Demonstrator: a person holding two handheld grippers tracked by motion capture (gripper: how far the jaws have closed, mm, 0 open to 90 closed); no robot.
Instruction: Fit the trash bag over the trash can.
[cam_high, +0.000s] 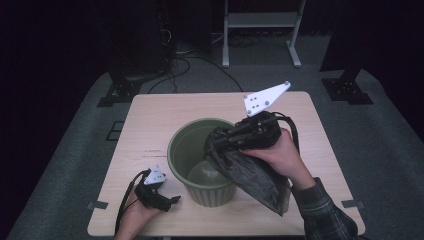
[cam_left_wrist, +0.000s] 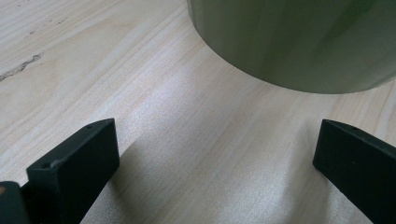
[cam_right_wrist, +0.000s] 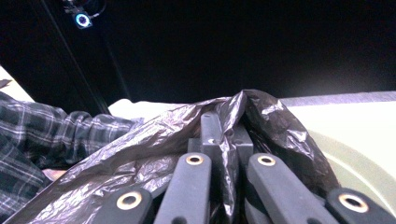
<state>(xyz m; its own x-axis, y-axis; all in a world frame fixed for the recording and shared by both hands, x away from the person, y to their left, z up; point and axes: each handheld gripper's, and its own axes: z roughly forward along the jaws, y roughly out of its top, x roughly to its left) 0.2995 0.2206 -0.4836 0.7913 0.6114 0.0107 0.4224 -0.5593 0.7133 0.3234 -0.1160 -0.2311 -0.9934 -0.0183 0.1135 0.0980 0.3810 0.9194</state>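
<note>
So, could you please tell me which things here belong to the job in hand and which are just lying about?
In the job:
- black bag, pinched in the shut right claw
- green bin, with the bag held over its rim
- left claw, open, empty, beside the bin

Lying about:
- cables on the floor
- white stand behind the table

right tool (cam_high: 216, 142) pinching black bag (cam_high: 250, 175) over green pot (cam_high: 182, 145)
</note>
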